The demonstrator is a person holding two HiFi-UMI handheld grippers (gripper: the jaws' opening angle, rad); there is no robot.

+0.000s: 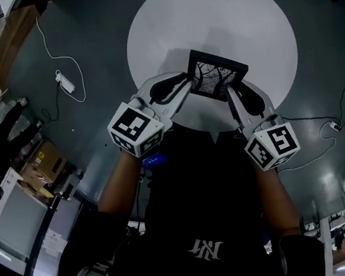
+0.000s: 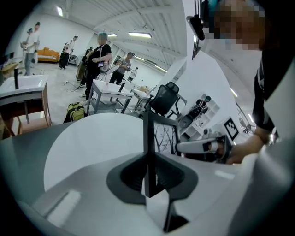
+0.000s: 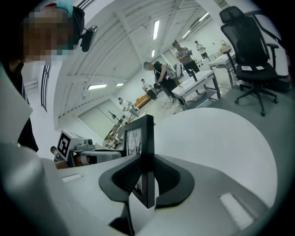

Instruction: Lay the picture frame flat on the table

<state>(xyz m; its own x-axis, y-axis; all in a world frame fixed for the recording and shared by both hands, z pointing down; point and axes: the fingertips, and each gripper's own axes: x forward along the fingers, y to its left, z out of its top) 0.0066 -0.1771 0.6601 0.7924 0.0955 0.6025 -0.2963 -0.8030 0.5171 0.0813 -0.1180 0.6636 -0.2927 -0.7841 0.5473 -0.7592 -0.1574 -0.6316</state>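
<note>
We see the left gripper point(image 2: 148, 177) clamped on the left side edge of the picture frame point(image 1: 216, 77): its dark pads press on the thin black edge from both sides. The right gripper point(image 3: 146, 177) is clamped likewise on the opposite side edge, so the frame hangs between the two. From our head view the frame is tilted up rather than lying flat, its glass with the bare-branch drawing turned toward us. It sits over the near part of the round white table point(image 1: 174, 27); whether its lower edge touches the top we cannot tell. The table top is plain, pale and matte, and the only thing we see over it is the frame. Around it spreads a dark grey floor point(image 1: 66, 32), where a white cable point(image 1: 49, 48) runs to a power strip point(image 1: 66, 82) on the left. Farther out the room is a large bright hall with white walls and strip ceiling lights point(image 3: 156, 28). A black office chair point(image 3: 251, 46) stands beyond the table on the right gripper's side. On the left gripper's side we see white desks point(image 2: 108, 90), a yellow-green bag point(image 2: 76, 110) on the floor, several people point(image 2: 99, 55) standing, and an orange sofa point(image 2: 48, 54) against the far wall.
</note>
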